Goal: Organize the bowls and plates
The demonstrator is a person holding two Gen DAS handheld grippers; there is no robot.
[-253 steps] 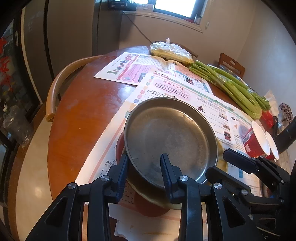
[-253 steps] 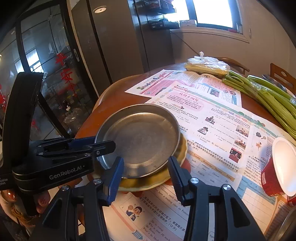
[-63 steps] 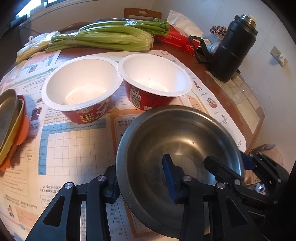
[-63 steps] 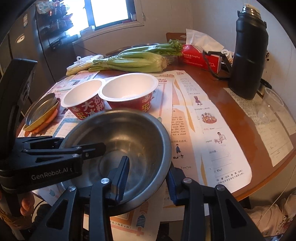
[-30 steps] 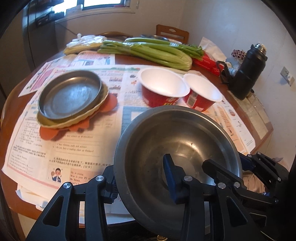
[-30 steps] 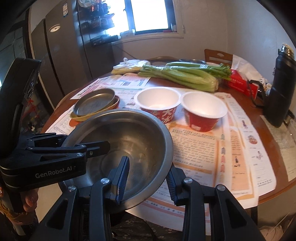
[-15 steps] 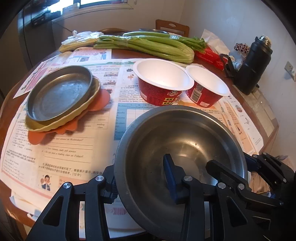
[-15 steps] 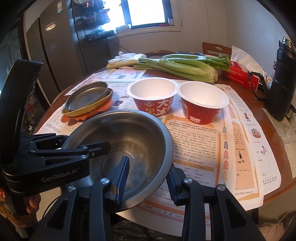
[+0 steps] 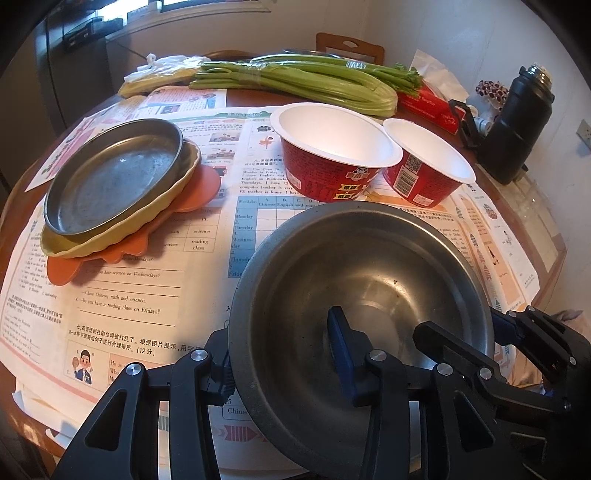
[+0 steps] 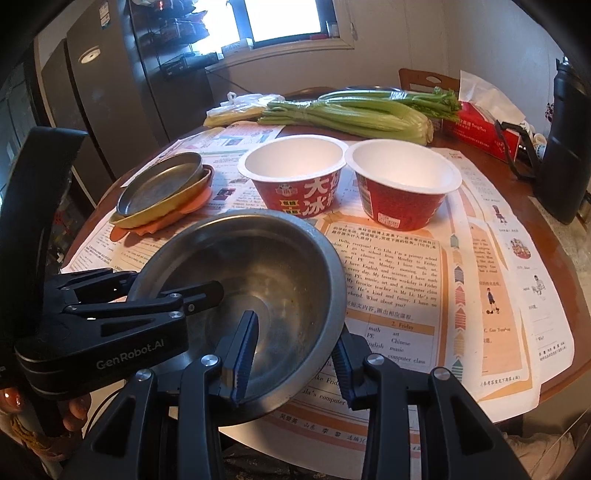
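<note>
Between both hand-held grippers (image 9: 282, 354) (image 10: 293, 352), clamped rim of steel bowl (image 9: 369, 258).

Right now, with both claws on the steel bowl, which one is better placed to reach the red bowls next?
Probably right. The right claw clamps the steel bowl on the rim nearer the red bowls; the left claw clamps the side toward the plate stack.

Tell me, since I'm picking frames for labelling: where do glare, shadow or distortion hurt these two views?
Right wrist: the window is blown out, the cabinets beside it dark. Left wrist: light is even, the steel bowl only softly reflective. Both: fisheye bends the table edge, corners black.
</note>
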